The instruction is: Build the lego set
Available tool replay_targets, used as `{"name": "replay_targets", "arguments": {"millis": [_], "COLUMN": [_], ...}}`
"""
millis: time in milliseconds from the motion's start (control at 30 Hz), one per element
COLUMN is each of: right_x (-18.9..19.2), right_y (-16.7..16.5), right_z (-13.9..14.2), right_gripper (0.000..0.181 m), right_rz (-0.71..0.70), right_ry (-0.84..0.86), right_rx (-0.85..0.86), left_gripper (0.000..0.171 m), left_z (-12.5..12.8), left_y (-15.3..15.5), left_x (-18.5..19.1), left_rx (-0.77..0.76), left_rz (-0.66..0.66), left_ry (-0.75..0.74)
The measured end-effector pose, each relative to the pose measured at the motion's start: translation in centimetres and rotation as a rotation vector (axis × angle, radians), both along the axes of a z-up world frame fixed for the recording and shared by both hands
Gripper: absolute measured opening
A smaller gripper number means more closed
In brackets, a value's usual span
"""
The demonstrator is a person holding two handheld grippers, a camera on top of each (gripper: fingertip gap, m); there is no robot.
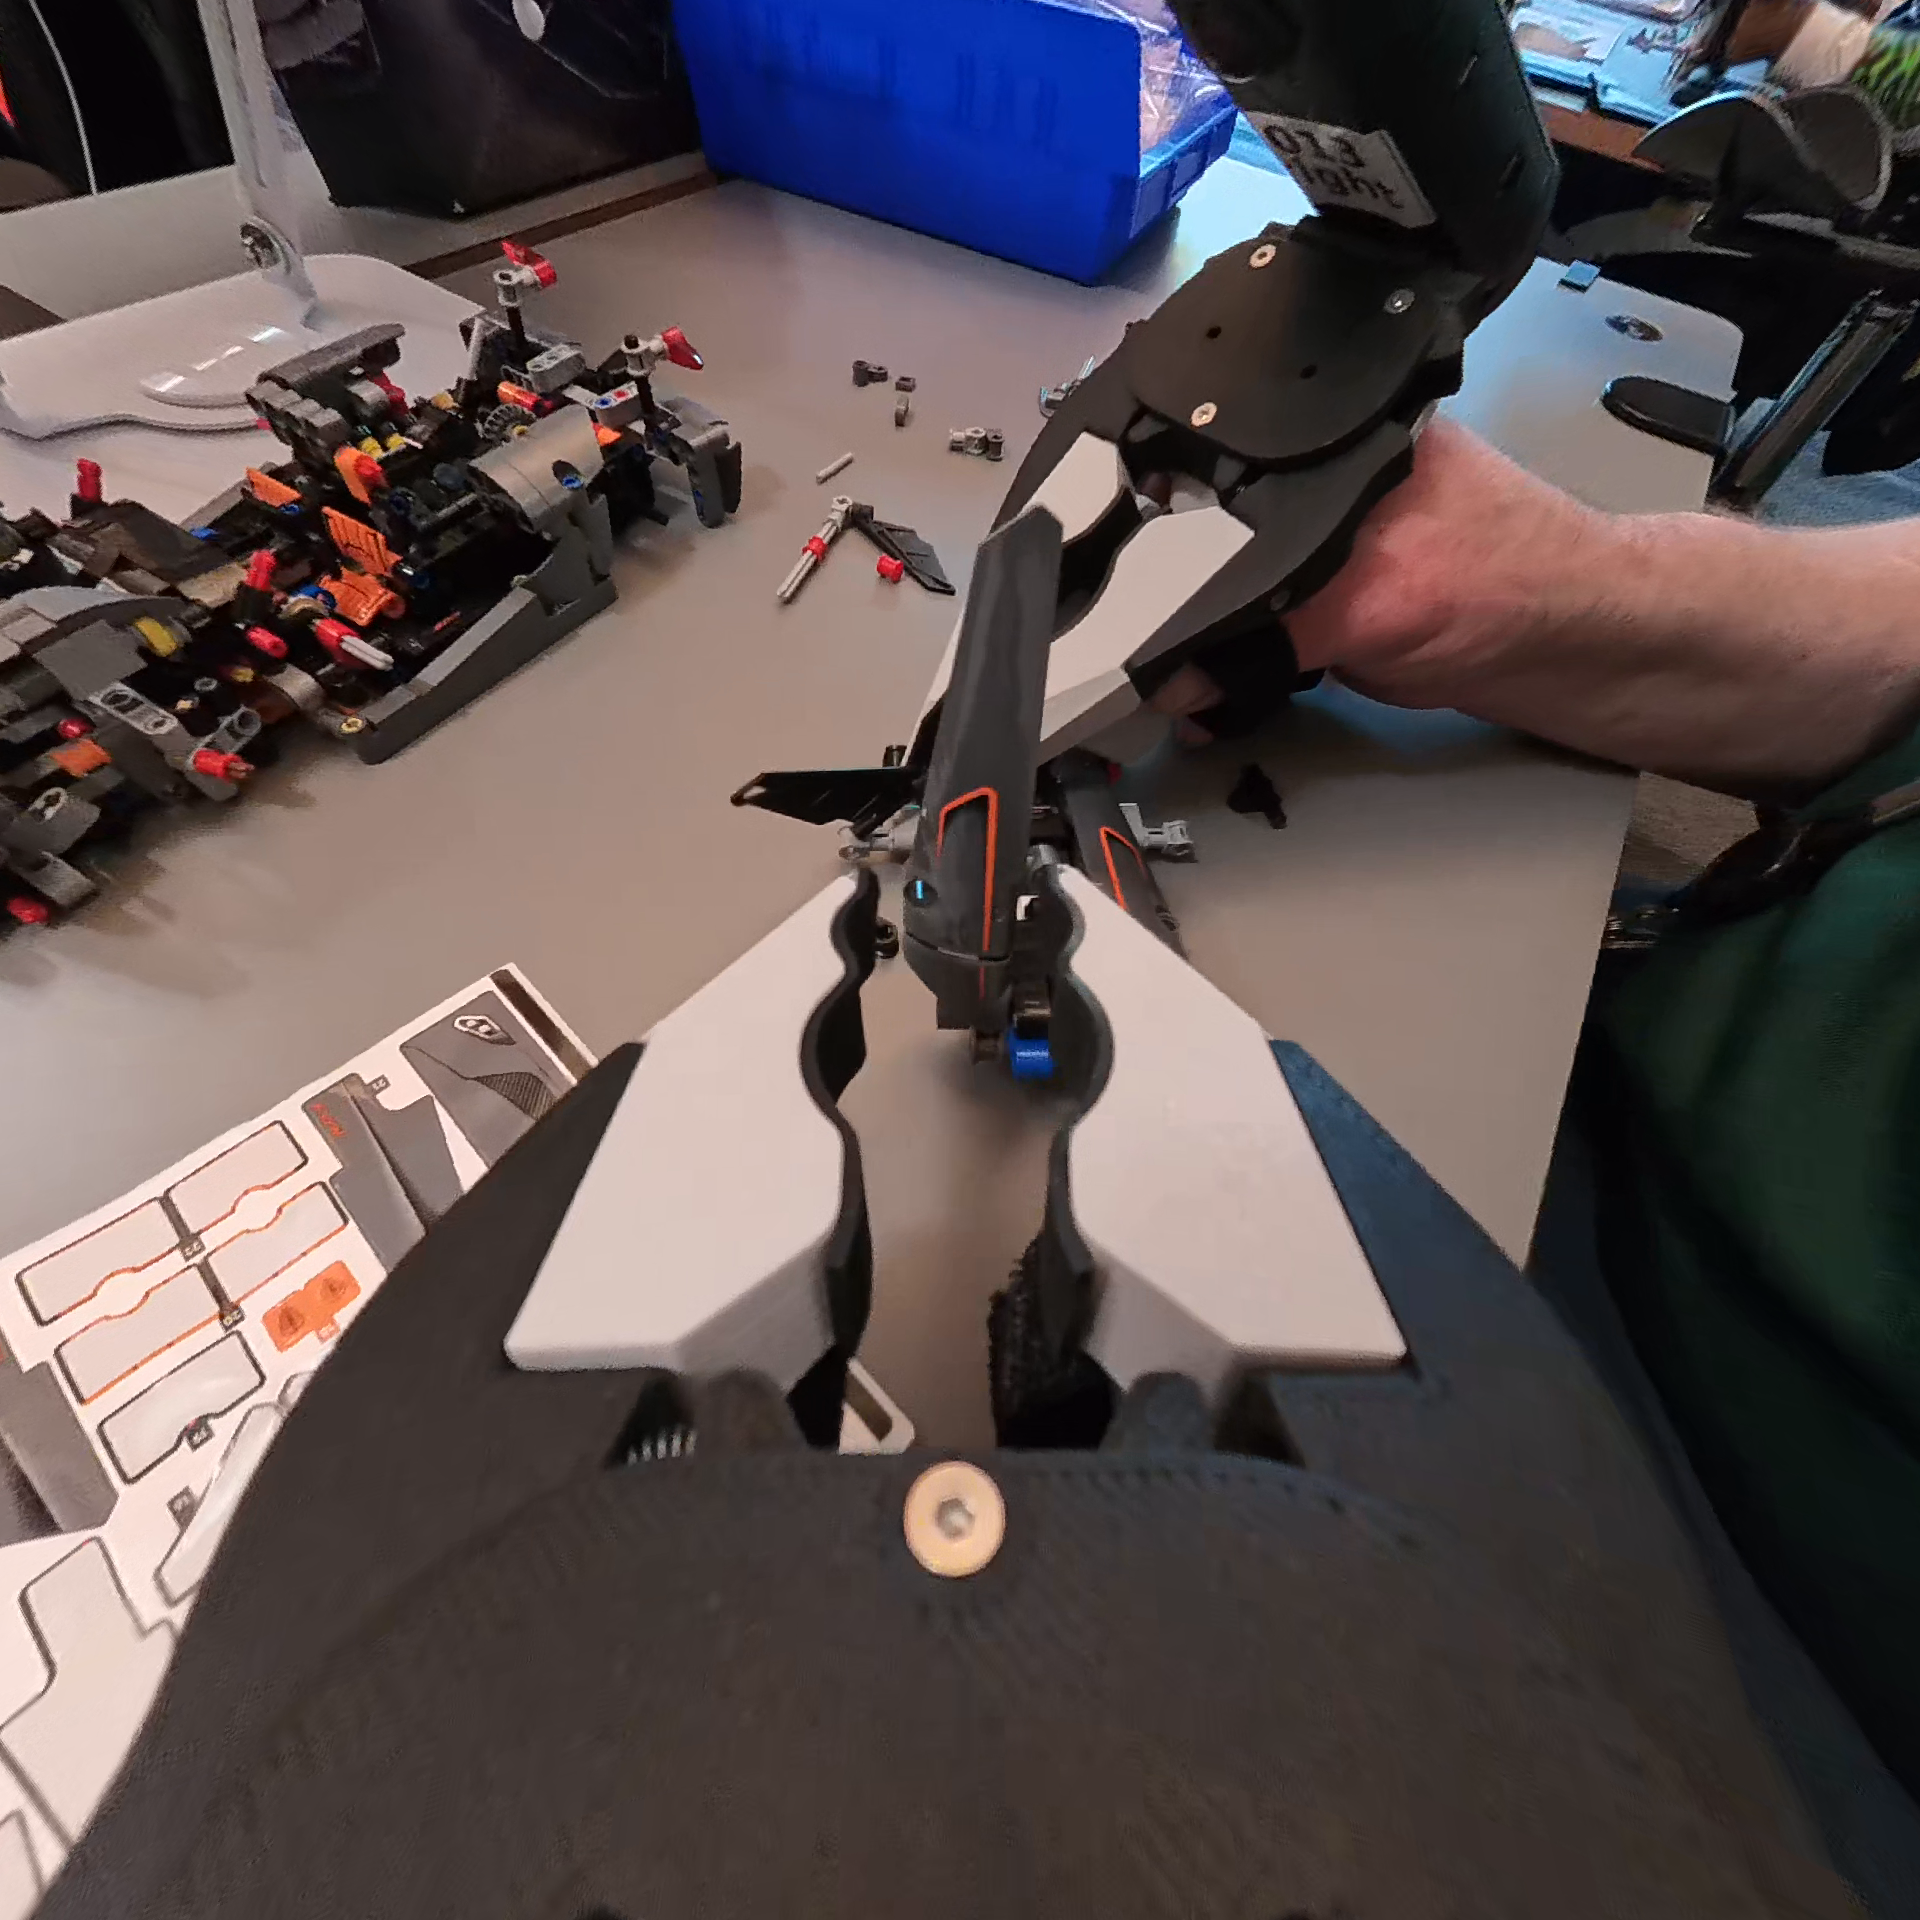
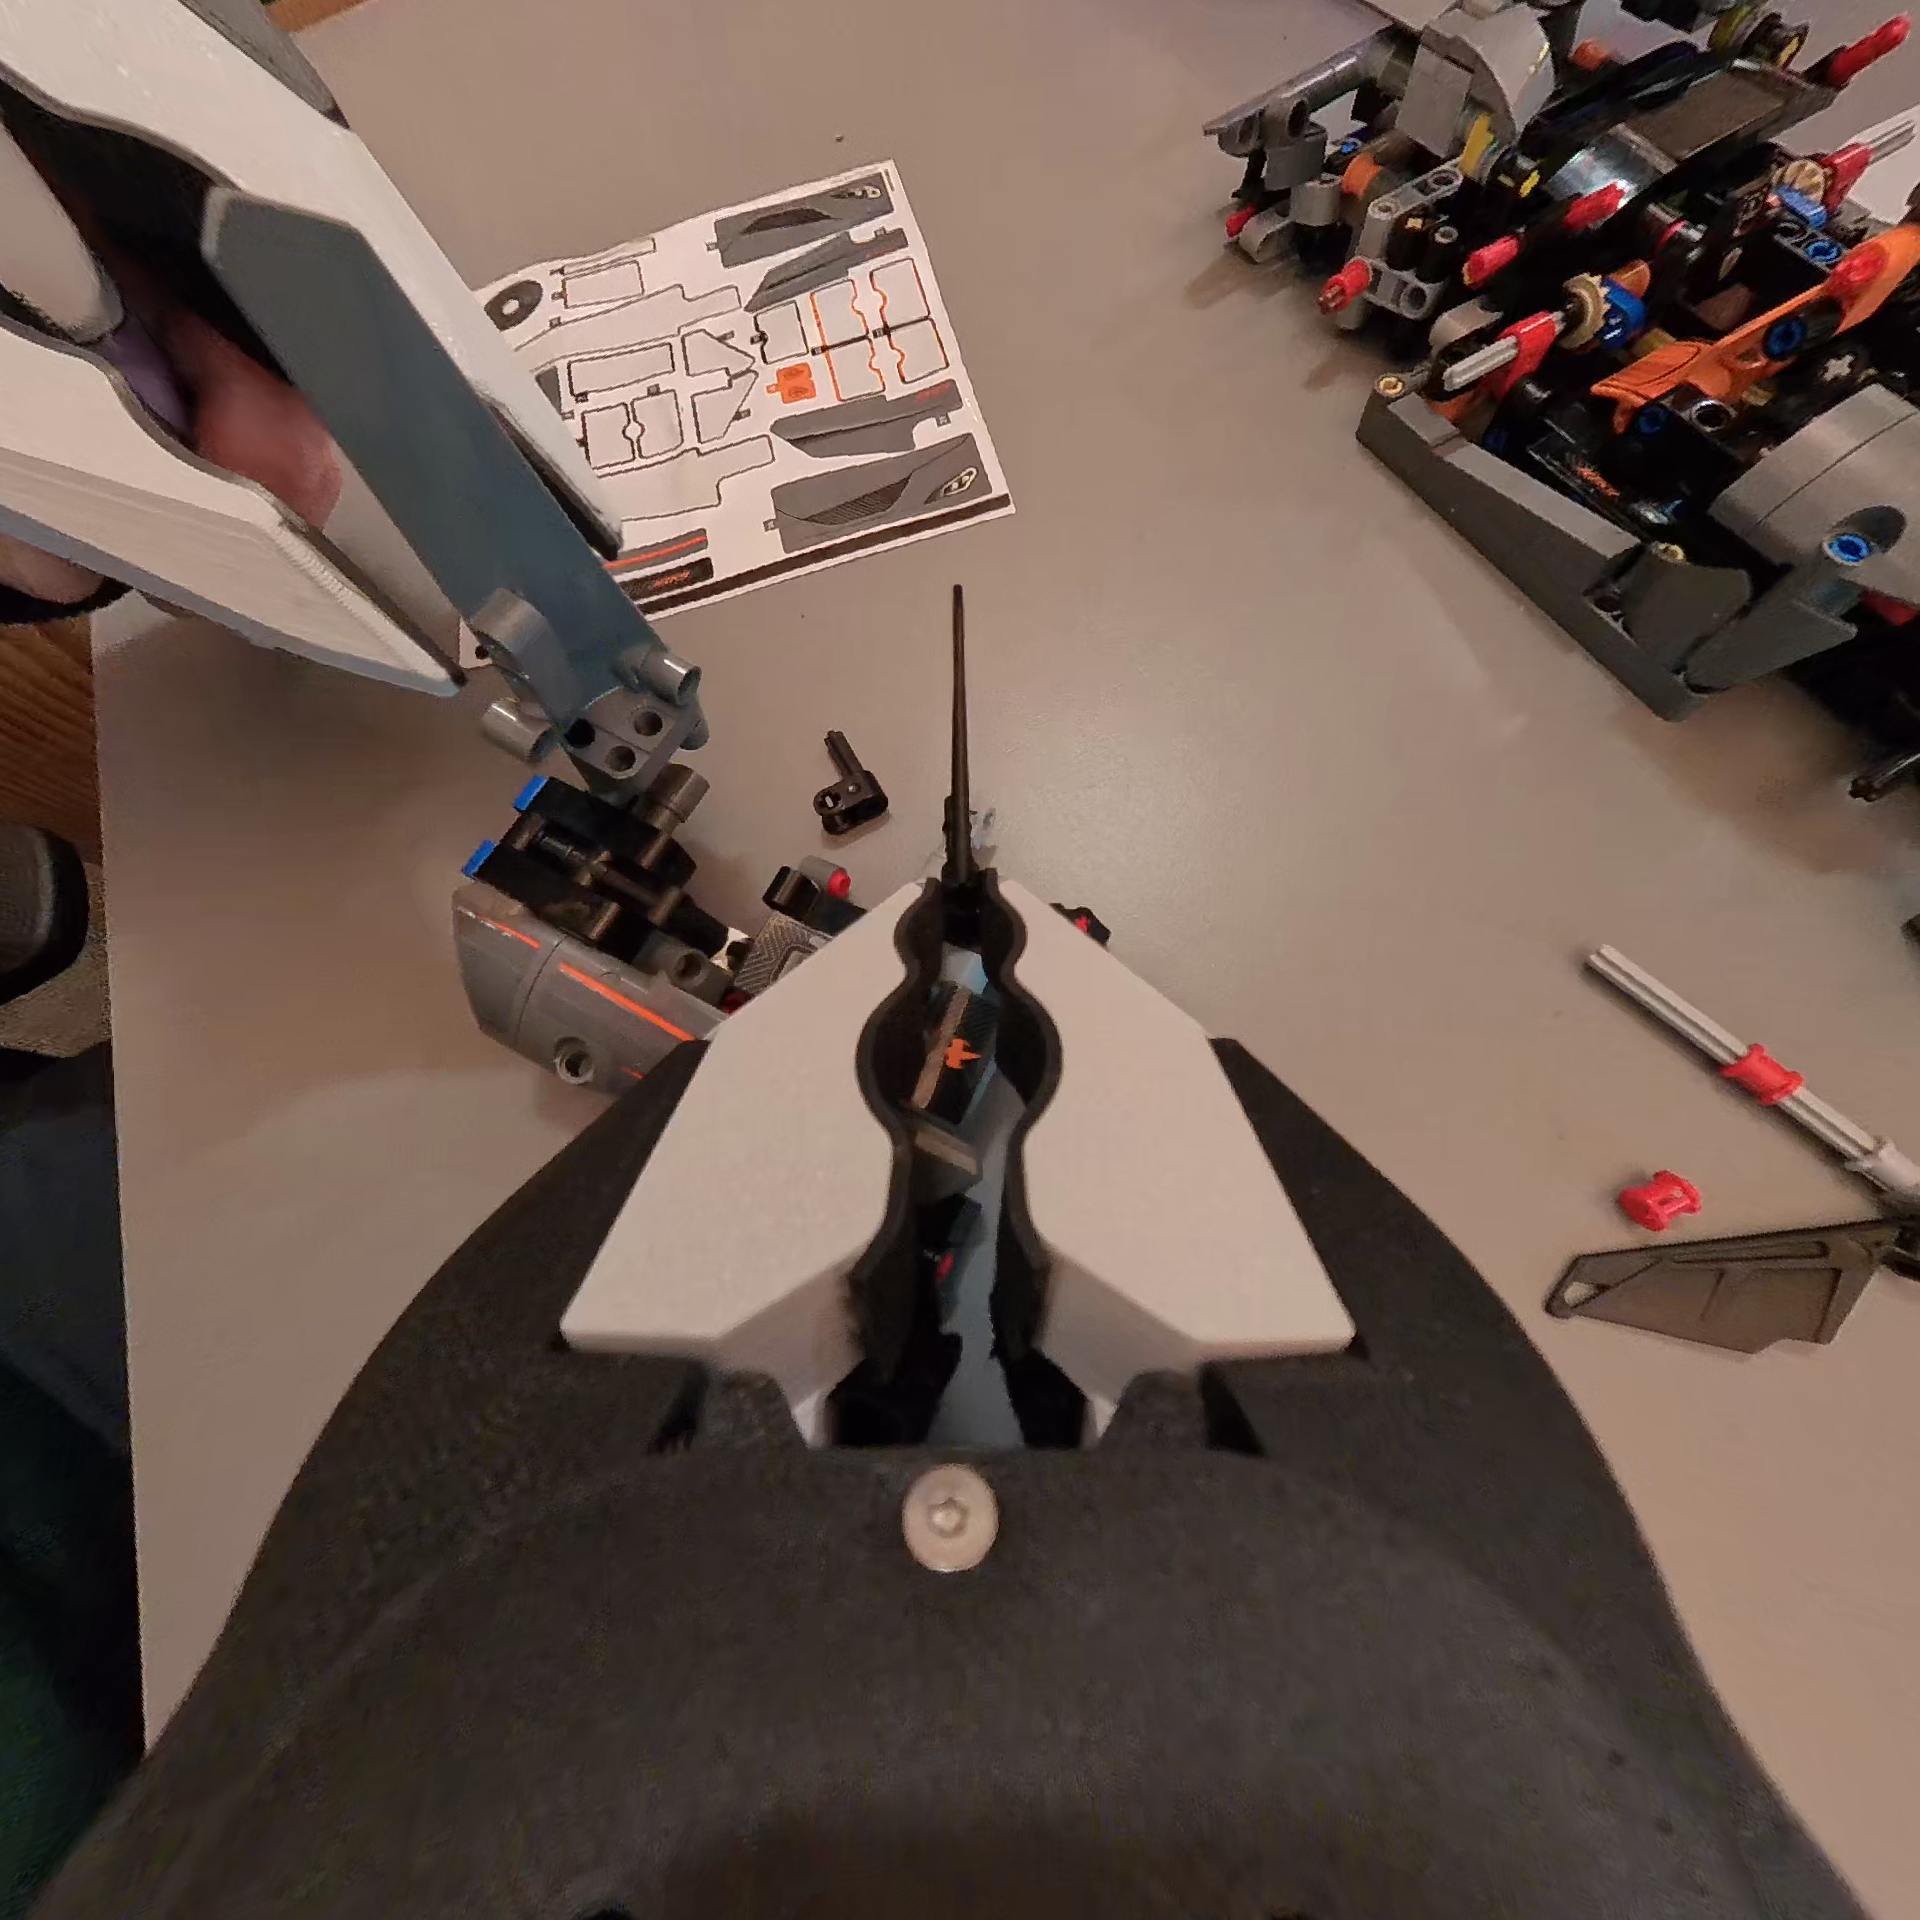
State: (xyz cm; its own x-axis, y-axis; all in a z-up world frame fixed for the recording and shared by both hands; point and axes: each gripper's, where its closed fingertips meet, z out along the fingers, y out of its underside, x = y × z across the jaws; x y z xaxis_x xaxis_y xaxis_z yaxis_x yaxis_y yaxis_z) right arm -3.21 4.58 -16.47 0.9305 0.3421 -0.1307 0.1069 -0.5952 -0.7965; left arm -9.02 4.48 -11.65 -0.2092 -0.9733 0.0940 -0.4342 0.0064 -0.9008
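**Presently: both tongs closed on one dark grey panel assembly**

Left wrist view. Left tongs [image 1: 961, 925]: narrowly set, pinching the lower end of the panel assembly [image 1: 977, 790], a dark grey Lego sub-build with orange striping that stands tilted above the desk [image 1: 520, 831]. Blue pin at its near end, between the pads. Right tongs [image 1: 1081, 634]: farther off, held by a hand [image 1: 1455, 613], clamped on the assembly's upper end. Car chassis [image 1: 343, 540], part-built, multicoloured, far left on the desk. Sticker sheet [image 1: 208, 1247], lower left. Loose axle with red bushes [image 1: 831, 551] and small grey connectors [image 1: 925, 405], mid-desk. Blue bin [image 1: 935, 114], at the back.

Right wrist view. Right tongs [image 2: 961, 894]: nearly closed on a dark part with an orange mark; a thin black blade [image 2: 958, 707] sticks out past the tips. Left tongs [image 2: 457, 665]: upper left, holding a long grey panel [image 2: 416, 416] tilted down onto the black-and-grey block below. Sticker sheet [image 2: 748, 384] beyond. Chassis [image 2: 1662, 312], upper right. Black connector [image 2: 850, 790], loose, just ahead of the tips. Red bush [image 2: 1659, 1200] and dark fin [image 2: 1714, 1288], right.
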Motion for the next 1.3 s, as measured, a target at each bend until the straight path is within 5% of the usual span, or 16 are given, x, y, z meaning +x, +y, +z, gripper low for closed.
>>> {"name": "replay_targets", "arguments": {"millis": [1300], "right_x": [3.6], "right_y": [-2.1], "right_z": [7.9], "right_gripper": [0.005], "right_rz": [-0.066], "right_ry": [0.237], "right_rx": [0.34], "left_gripper": [0.039], "left_z": [0.5], "left_y": [1.9], "left_x": [-2.0], "left_rx": [0.008], "left_rz": [0.115], "left_ry": [-0.045]}}
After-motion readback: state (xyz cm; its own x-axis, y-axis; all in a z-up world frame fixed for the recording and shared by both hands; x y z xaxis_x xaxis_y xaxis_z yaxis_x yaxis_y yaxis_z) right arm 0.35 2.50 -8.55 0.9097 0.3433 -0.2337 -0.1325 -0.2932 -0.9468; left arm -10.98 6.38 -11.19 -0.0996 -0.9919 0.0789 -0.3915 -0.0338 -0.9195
